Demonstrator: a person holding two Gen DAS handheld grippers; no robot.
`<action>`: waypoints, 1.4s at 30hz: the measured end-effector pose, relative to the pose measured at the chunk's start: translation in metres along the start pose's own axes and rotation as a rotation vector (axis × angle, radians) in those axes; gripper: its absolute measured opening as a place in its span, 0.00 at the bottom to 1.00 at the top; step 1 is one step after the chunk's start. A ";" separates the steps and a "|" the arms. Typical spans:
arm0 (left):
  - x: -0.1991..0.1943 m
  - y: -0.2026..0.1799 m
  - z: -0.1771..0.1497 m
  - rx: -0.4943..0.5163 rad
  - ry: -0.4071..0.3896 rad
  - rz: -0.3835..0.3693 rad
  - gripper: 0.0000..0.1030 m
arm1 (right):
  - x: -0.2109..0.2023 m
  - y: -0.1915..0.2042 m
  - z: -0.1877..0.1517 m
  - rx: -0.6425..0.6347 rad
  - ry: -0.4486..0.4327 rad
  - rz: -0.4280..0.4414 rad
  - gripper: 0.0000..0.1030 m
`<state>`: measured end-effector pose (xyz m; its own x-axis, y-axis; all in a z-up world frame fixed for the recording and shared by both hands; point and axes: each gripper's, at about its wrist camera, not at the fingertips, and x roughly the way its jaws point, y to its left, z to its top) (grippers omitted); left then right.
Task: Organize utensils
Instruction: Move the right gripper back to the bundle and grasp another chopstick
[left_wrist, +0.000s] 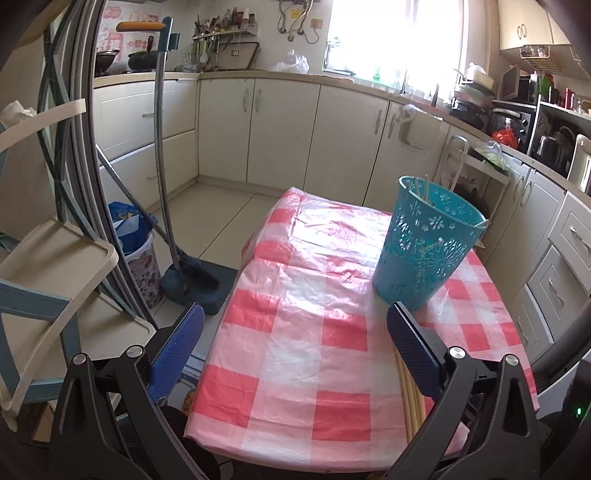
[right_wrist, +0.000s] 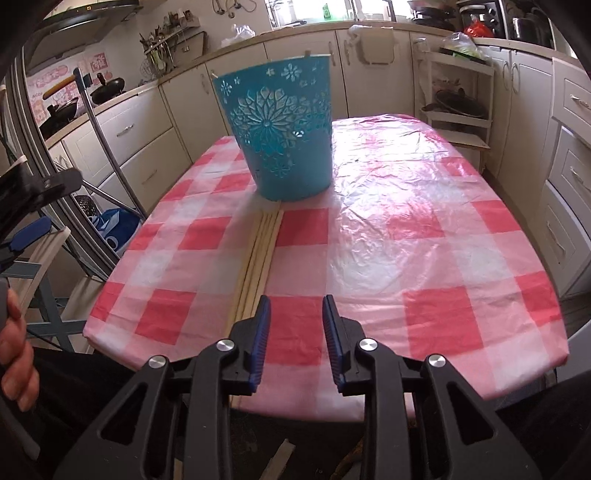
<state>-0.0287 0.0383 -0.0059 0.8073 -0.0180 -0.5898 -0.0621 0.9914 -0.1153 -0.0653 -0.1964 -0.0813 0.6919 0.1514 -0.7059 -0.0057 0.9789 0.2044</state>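
A teal openwork basket (right_wrist: 282, 134) stands upright on the table with the pink checked cloth (right_wrist: 406, 221). It also shows in the left wrist view (left_wrist: 424, 247), with a few pale chopsticks (left_wrist: 424, 188) standing in it. Several pale chopsticks (right_wrist: 258, 254) lie side by side on the cloth, from the basket's foot toward the near edge; they also show in the left wrist view (left_wrist: 408, 398). My right gripper (right_wrist: 295, 317) is open and empty, just right of their near ends. My left gripper (left_wrist: 295, 332) is wide open and empty above the table's near left part.
A mop and dustpan (left_wrist: 192, 273) and a lined waste bin (left_wrist: 140, 258) stand on the floor left of the table. A folding chair (left_wrist: 55, 273) is at the near left. Kitchen cabinets (left_wrist: 280, 122) run behind, and a white rack (right_wrist: 458, 107) stands at the far right.
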 end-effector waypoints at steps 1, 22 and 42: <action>0.001 0.000 -0.001 0.003 0.003 0.005 0.92 | 0.006 0.002 0.003 -0.008 0.002 -0.001 0.28; 0.042 -0.037 -0.020 0.124 0.134 0.030 0.92 | 0.049 -0.025 0.028 -0.057 0.103 -0.038 0.08; 0.104 -0.105 -0.047 0.256 0.281 0.028 0.92 | 0.036 -0.052 0.021 0.038 0.100 0.052 0.08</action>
<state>0.0345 -0.0740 -0.0925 0.6124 0.0096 -0.7905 0.0954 0.9917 0.0860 -0.0248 -0.2452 -0.1034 0.6161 0.2164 -0.7574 -0.0105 0.9637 0.2668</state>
